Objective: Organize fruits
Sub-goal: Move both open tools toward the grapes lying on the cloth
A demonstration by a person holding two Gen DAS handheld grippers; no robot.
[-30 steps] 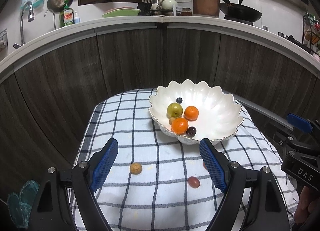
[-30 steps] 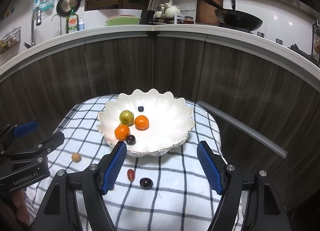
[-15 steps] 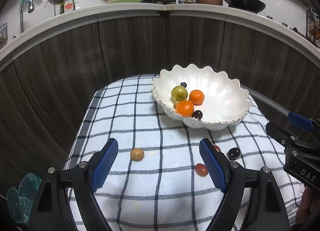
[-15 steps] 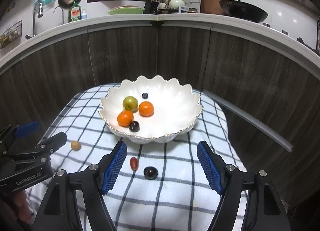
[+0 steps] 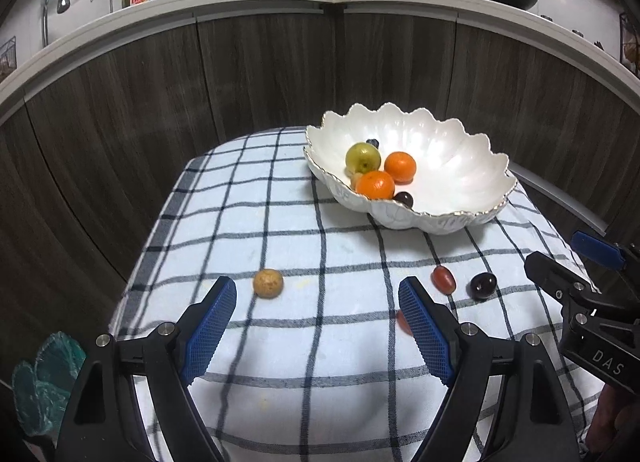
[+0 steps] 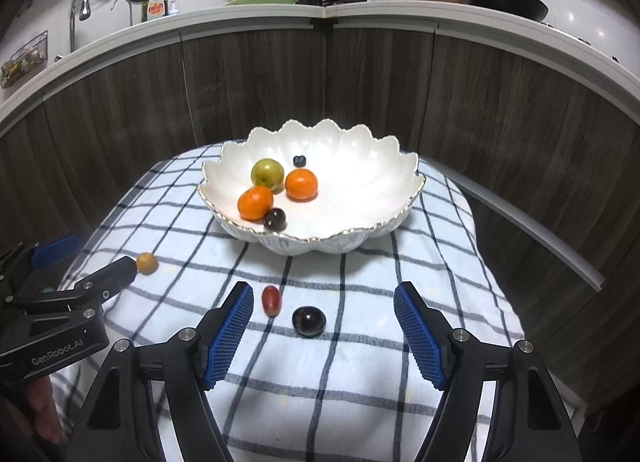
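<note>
A white scalloped bowl [image 5: 460, 173] [image 6: 360, 181] stands at the far side of a checked cloth. It holds two oranges, a green fruit, a dark grape and a blueberry. On the cloth lie a small tan fruit [image 5: 268, 283] [image 6: 146, 262], a red grape [image 5: 443, 280] [image 6: 271, 300] and a dark grape [image 5: 483, 286] [image 6: 308, 321]. Another red fruit [image 5: 402, 322] is half hidden behind the left gripper's right finger. My left gripper [image 5: 316, 338] is open and empty above the cloth, near the tan fruit. My right gripper [image 6: 324, 336] is open and empty, with the dark grape just ahead between its fingers.
The checked cloth [image 5: 304, 229] covers a small table with drops on all sides. Dark wood cabinet fronts [image 6: 360, 81] curve behind it. A counter above carries a wok, dish soap and dishes. A teal item [image 5: 44, 378] lies low at the left.
Both grippers have pulled back and lowered, so the bowl looks farther away. The red and dark grapes have come into the left wrist view. Both grippers stay open.
</note>
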